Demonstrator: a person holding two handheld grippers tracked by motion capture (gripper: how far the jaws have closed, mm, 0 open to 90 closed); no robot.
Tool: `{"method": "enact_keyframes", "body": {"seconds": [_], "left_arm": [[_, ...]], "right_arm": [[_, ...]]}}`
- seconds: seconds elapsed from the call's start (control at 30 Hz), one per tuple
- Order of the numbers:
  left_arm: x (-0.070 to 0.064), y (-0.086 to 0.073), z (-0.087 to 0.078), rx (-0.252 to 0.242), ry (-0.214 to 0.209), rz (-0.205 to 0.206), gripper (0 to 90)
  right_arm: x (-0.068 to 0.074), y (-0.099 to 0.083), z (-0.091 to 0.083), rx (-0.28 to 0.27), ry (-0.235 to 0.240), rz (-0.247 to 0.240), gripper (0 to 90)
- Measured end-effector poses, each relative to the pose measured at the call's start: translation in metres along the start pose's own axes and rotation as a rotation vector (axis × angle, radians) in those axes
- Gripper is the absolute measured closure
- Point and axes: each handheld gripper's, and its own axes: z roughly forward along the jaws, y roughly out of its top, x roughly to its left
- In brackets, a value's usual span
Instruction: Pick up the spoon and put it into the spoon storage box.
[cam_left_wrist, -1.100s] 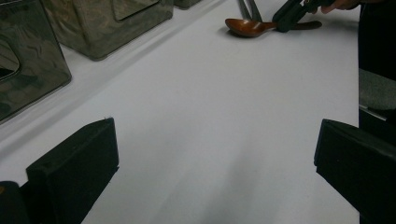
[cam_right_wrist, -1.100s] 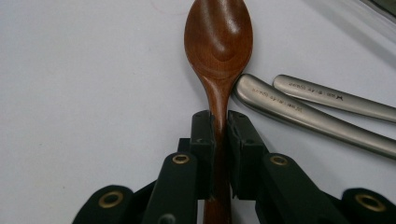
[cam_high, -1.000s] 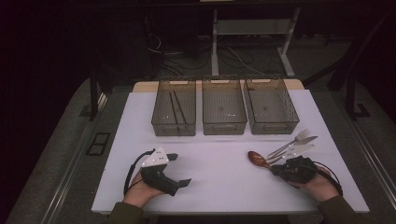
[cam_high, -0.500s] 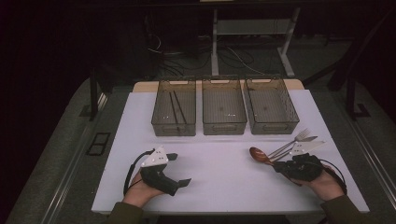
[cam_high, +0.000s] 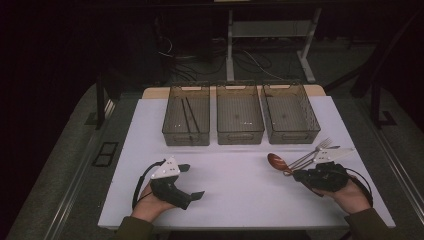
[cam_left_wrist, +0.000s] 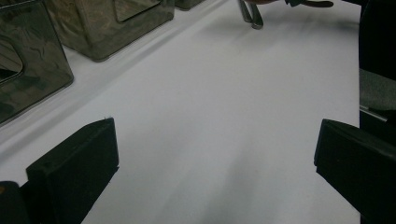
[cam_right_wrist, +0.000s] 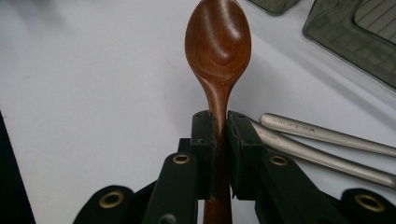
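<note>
Wooden spoon (cam_right_wrist: 218, 51): polished brown wood, glossy, grain visible. Utensil handles (cam_right_wrist: 327, 144) beside it: brushed metal, satin sheen. Bins (cam_high: 240, 114): smoky translucent plastic, smooth. Table sheet (cam_high: 240, 185): white, matt. Right gripper (cam_right_wrist: 219, 154) jaws: black matt plastic, brass-coloured rivets.

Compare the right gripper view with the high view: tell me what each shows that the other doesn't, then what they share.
Right gripper view alone: the jaws of the right gripper pressed against the neck of the wooden spoon, and faint lettering on a metal handle.

High view alone: the left gripper resting apart, three bins in a row, two thin sticks in the left bin, and fork tines.

Shared: the spoon, the metal cutlery beside it, the white table.
</note>
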Motion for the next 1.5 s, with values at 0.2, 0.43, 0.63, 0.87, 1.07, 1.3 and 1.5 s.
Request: {"method": "enact_keyframes", "body": {"seconds": [0.2,0.43,0.63,0.87,1.07,1.3,1.5], "left_arm": [[0.0,0.0,0.0,0.002,0.0,0.003,0.0],[0.0,0.0,0.0,0.002,0.0,0.004,0.0],[0.0,0.0,0.001,0.006,0.001,0.003,0.0],[0.0,0.0,0.002,0.007,0.003,0.004,0.0],[0.0,0.0,0.002,0.01,0.0,0.001,0.0],[0.0,0.0,0.002,0.009,0.002,0.005,0.0],[0.0,-0.001,0.003,0.008,0.0,-0.002,0.0]], "right_arm": [[-0.001,0.004,-0.002,-0.012,0.0,0.005,81.8],[-0.002,0.007,-0.004,-0.029,-0.002,0.011,81.8],[-0.003,0.013,-0.007,-0.042,0.002,0.021,81.8],[-0.003,0.025,-0.008,-0.06,0.002,0.025,81.8],[-0.003,0.034,-0.007,-0.073,0.002,0.024,81.8],[-0.007,0.046,-0.007,-0.098,0.006,0.035,81.8],[-0.01,0.056,-0.004,-0.112,0.009,0.034,81.8]]}}
